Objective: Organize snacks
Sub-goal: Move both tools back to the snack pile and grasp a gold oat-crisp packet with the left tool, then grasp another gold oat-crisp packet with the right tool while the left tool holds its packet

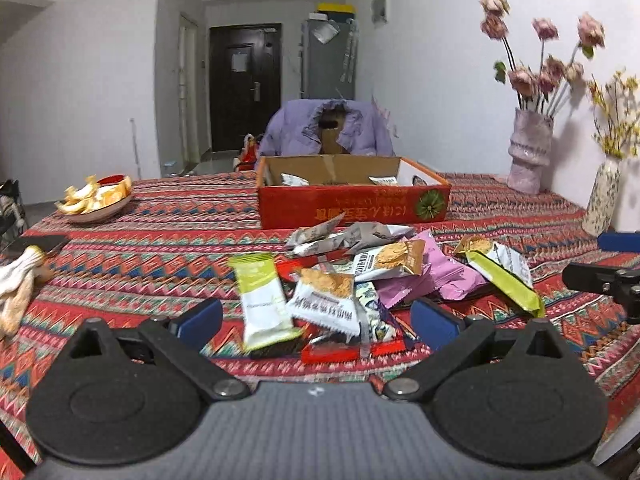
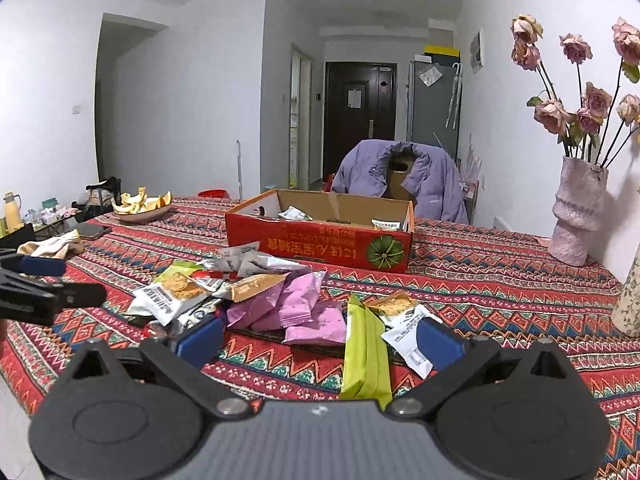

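Both wrist cameras sit low over the surface, facing the door; they share the snacks nearby and the box beyond.

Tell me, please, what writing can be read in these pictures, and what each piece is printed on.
Nothing reads clearly enough to quote.
Red box: a row of yellow Chinese characters on its front, upside down to the camera, too blurred to read.
White packet: dark print, upside down, blurred.
Barcode packet: bars and tiny digits, too small.
Green packet: faint print, unreadable.
Door: a paper notice, too small.
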A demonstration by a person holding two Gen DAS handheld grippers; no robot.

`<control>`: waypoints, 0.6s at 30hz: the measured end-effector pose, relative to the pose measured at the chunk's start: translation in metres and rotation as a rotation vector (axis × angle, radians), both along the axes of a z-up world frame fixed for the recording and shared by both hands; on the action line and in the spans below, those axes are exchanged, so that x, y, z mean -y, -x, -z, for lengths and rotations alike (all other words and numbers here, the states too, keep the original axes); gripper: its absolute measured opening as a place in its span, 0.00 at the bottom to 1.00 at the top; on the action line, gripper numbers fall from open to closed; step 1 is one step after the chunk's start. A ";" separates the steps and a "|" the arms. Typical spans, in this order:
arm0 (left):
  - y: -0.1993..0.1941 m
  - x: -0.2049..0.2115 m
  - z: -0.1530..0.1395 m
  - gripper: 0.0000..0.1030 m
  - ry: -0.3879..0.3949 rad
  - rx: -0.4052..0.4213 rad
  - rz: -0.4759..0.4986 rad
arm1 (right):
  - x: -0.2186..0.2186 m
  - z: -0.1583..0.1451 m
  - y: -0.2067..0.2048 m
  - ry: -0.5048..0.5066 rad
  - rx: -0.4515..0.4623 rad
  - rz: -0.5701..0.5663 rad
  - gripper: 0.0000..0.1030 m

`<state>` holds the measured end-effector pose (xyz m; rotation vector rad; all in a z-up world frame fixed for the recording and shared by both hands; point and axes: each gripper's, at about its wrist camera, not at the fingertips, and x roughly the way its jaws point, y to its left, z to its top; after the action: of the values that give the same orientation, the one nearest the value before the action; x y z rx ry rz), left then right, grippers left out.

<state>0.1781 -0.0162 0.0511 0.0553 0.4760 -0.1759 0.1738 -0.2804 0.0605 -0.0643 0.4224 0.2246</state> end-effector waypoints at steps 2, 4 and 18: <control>-0.020 0.008 0.006 0.98 -0.026 -0.009 0.012 | -0.001 0.002 -0.005 0.011 -0.007 0.002 1.00; -0.042 0.015 0.015 0.92 -0.033 -0.021 0.025 | -0.001 0.003 -0.011 0.020 -0.019 0.009 1.00; -0.098 0.009 0.048 0.44 0.063 -0.142 0.026 | -0.023 0.014 -0.052 -0.018 -0.096 -0.033 0.89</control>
<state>0.2760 -0.0254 0.0035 -0.0133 0.6112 -0.2213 0.2254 -0.2578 0.0470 -0.0433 0.5149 0.2649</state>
